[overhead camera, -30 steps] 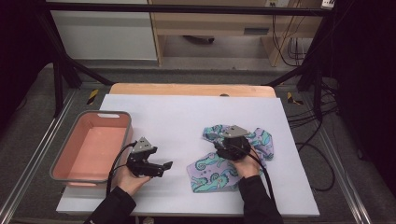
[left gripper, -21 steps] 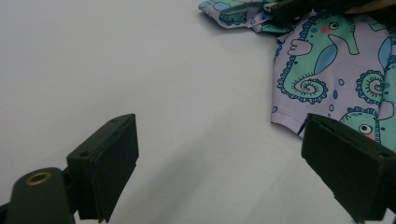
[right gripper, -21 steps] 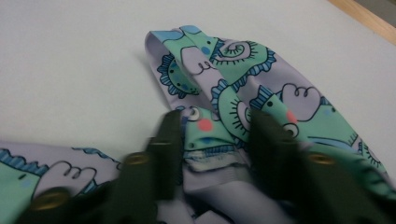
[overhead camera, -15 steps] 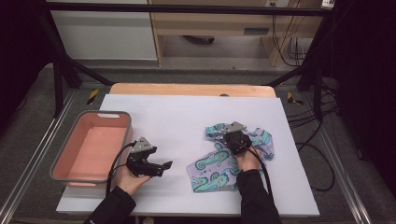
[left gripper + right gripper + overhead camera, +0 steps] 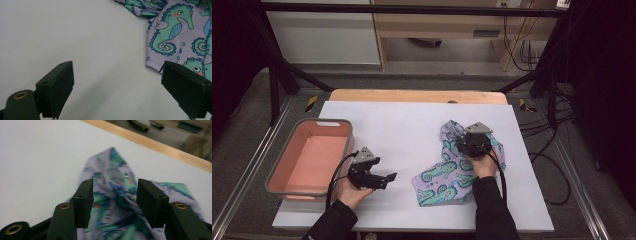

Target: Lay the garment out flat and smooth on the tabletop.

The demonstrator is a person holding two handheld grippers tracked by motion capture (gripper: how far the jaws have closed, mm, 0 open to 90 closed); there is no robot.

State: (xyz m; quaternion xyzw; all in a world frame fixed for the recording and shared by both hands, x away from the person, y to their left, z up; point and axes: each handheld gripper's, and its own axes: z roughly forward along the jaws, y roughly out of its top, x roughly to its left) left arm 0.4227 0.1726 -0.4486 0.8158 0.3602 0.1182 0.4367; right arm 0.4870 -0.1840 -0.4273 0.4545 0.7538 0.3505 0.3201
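- The right gripper sits over the seahorse-print cloth, jaws apart astride a raised fold, likely to pinch it.
- The left gripper, jaws wide apart, waits on bare table beside the cloth's near edge.
- A pink bin stands at the far left, perhaps the destination.

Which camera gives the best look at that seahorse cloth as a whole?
The high view: it takes in the whole seahorse cloth crumpled on the white table, with the right claw over its far end. The left gripper view gives a sharp close-up of the print at one edge; the right gripper view shows a blurred bunched fold between open jaws.
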